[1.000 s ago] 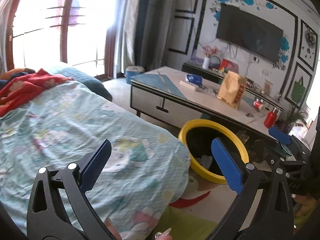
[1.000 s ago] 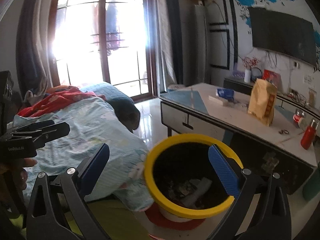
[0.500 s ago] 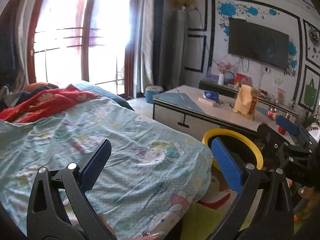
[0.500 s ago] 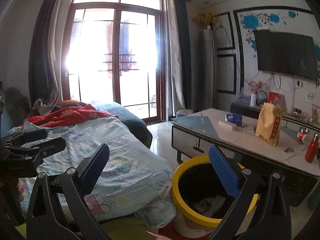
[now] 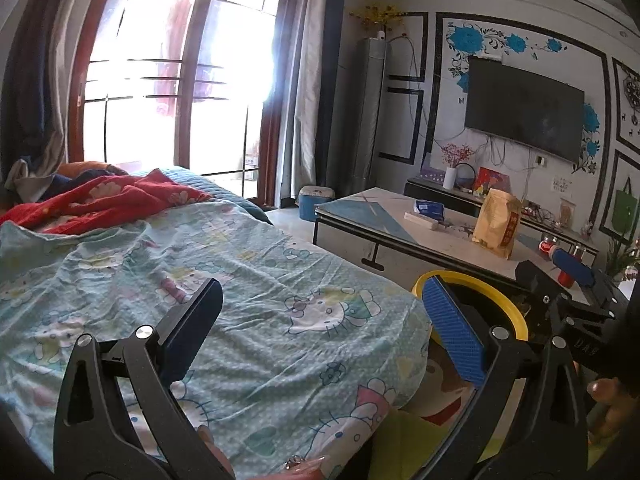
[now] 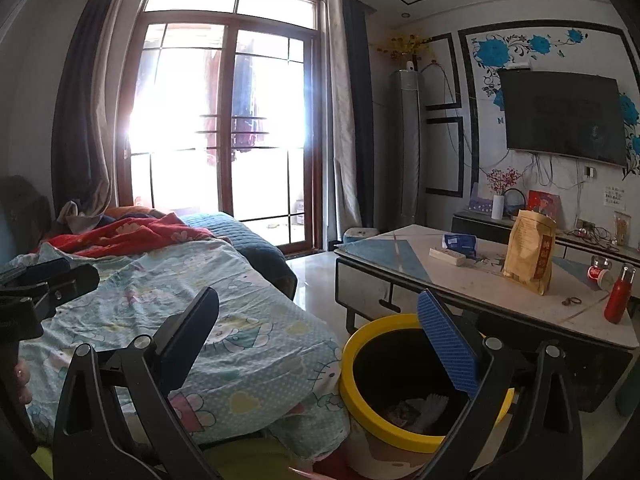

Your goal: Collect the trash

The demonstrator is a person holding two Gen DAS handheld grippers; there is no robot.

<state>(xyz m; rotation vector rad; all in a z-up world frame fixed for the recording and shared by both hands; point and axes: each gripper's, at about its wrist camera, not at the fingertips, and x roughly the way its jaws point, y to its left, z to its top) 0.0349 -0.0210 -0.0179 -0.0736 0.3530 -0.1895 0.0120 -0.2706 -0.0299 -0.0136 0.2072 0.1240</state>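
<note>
The left gripper (image 5: 320, 332) is held above the bed, and its 2 fingers are spread wide with nothing between them. The right gripper (image 6: 320, 336) is also spread wide and empty; it hangs over the space between the bed and the yellow-rimmed trash bin (image 6: 360, 344).

The bin stands on the floor, just beside the corner of the bed and in front of the low coffee table (image 6: 472, 288). Inside the bin some crumpled white and printed trash (image 6: 420, 408) lies at the bottom. In the left wrist view only a part of the yellow rim (image 5: 500, 296) shows behind the blue pad of the finger.

The bed is covered by a light blue cartoon-print sheet (image 5: 260, 280), and a red blanket (image 5: 104, 200) lies bunched at its far end, near the glass balcony door (image 6: 224, 140).

On the coffee table stand a tall brown paper bag (image 6: 530, 252), a blue packet (image 6: 460, 242), a white flat box (image 6: 447, 257) and a red bottle (image 6: 618, 300). A dark television (image 6: 564, 116) hangs on the wall behind the table.

At the right edge of the left wrist view, the right gripper's body and a part of the person's hand (image 5: 612, 404) are visible.
</note>
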